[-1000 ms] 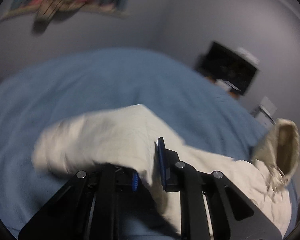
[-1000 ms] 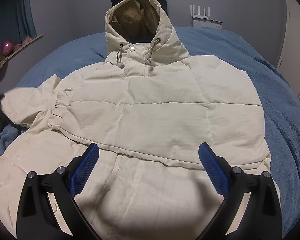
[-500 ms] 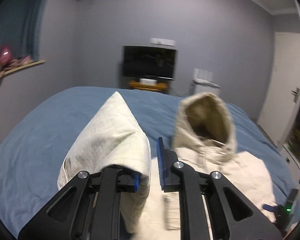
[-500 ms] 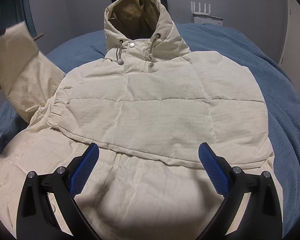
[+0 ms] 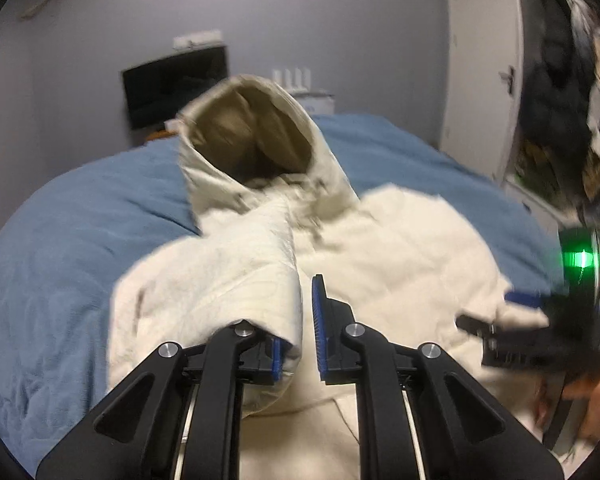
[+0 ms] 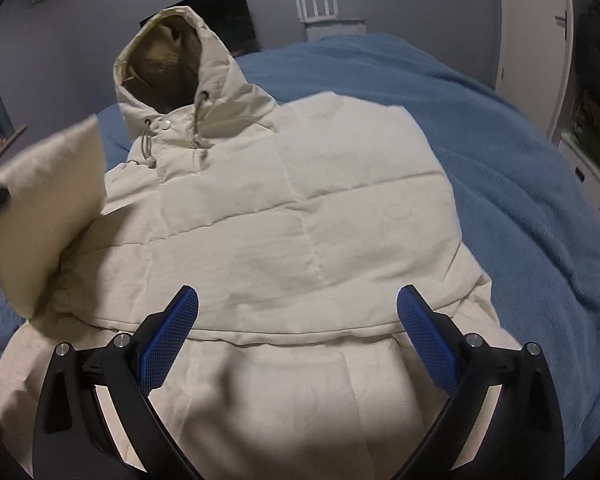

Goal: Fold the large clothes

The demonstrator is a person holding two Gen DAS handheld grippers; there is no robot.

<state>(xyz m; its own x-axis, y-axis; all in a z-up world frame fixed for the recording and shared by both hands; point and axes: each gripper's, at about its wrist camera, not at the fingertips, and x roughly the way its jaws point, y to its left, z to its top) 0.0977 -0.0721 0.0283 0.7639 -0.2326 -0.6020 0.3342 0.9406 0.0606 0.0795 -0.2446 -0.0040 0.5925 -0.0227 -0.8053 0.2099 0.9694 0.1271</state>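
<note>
A cream hooded puffer jacket (image 6: 300, 220) lies front up on the bed, its hood (image 6: 168, 64) propped upright at the far end. My left gripper (image 5: 298, 320) has the jacket's sleeve (image 5: 228, 280) between its jaws, which are closing on it. The sleeve is lifted and hangs over the jacket's chest just below the hood (image 5: 252, 148). In the right wrist view that raised sleeve (image 6: 48, 208) shows at the left edge. My right gripper (image 6: 296, 308) hovers open above the jacket's lower front with nothing between its fingers.
A blue blanket (image 6: 520, 160) covers the bed around the jacket. A dark TV (image 5: 176, 84) hangs on the far wall and a white door (image 5: 480, 80) stands at the right. The right gripper (image 5: 528, 320), blurred, and a hand (image 5: 592, 400) show at the right edge.
My left gripper has swung the sleeve from out over the blanket in over the jacket's chest. The right gripper has shifted slightly, so the jacket now looks tilted in its view.
</note>
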